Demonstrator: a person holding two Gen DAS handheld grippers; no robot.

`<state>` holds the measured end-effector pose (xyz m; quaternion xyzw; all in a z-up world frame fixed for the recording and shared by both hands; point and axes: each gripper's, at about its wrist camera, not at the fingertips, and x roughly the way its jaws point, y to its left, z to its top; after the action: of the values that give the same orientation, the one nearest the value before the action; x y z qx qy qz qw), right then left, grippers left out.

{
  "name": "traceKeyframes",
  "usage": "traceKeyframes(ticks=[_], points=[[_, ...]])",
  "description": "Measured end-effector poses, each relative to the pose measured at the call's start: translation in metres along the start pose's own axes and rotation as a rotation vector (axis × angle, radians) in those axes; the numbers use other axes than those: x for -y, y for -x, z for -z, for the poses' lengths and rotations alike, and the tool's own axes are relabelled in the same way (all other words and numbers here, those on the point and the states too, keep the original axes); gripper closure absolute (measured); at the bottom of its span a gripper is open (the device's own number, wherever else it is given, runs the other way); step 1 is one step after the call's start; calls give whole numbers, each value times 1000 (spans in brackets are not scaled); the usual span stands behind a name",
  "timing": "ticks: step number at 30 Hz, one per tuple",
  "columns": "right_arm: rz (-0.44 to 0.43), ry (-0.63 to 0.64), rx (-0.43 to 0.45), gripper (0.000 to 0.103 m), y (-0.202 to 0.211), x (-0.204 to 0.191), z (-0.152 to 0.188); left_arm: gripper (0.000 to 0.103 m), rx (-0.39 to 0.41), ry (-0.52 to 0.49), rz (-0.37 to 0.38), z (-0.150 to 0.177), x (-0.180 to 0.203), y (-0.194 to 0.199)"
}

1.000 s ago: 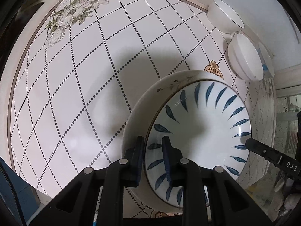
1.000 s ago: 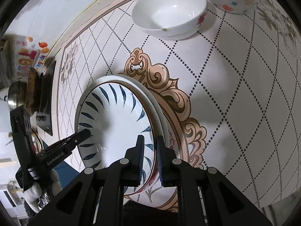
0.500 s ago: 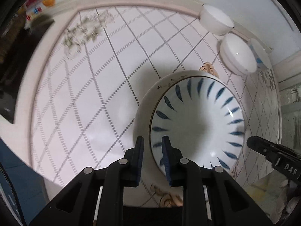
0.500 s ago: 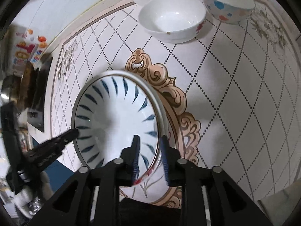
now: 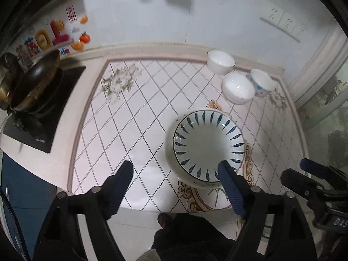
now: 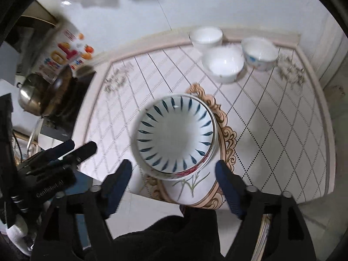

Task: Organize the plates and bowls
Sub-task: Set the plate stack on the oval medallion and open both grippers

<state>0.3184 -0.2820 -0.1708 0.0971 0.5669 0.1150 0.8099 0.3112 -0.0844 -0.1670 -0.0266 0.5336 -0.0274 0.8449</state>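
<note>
A blue-leaf patterned plate [image 5: 207,145] lies stacked on a white plate [image 5: 169,150] on the tiled counter, also in the right wrist view [image 6: 175,134]. Three bowls stand behind it: a small white bowl [image 5: 220,61], a wider white bowl [image 5: 238,88] and a blue-spotted bowl [image 5: 261,82]; they show in the right wrist view too [image 6: 205,37], [image 6: 223,64], [image 6: 260,53]. My left gripper [image 5: 176,179] is open and empty, pulled back above the counter's front edge. My right gripper [image 6: 173,178] is open and empty, pulled back in front of the stack.
A black cooktop [image 5: 41,108] with a dark wok [image 5: 37,78] and a steel pot [image 6: 32,94] sits at the counter's left. The wall with a socket plate [image 5: 282,22] runs behind. The right gripper shows at the left view's right edge [image 5: 313,180].
Both grippers opened and let go of the blue-leaf plate, then drew back and up from the stack. The plate now rests on the white plate.
</note>
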Motion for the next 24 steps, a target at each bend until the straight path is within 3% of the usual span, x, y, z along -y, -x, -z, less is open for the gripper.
traceKeyframes(ticks=[4, 14, 24], points=[[47, 29, 69, 11, 39, -17, 18, 10, 46, -20, 6, 13, -1, 29], [82, 28, 146, 9, 92, -35, 57, 10, 88, -25, 38, 42, -2, 70], [59, 2, 123, 8, 91, -24, 65, 10, 94, -24, 26, 42, 6, 72]])
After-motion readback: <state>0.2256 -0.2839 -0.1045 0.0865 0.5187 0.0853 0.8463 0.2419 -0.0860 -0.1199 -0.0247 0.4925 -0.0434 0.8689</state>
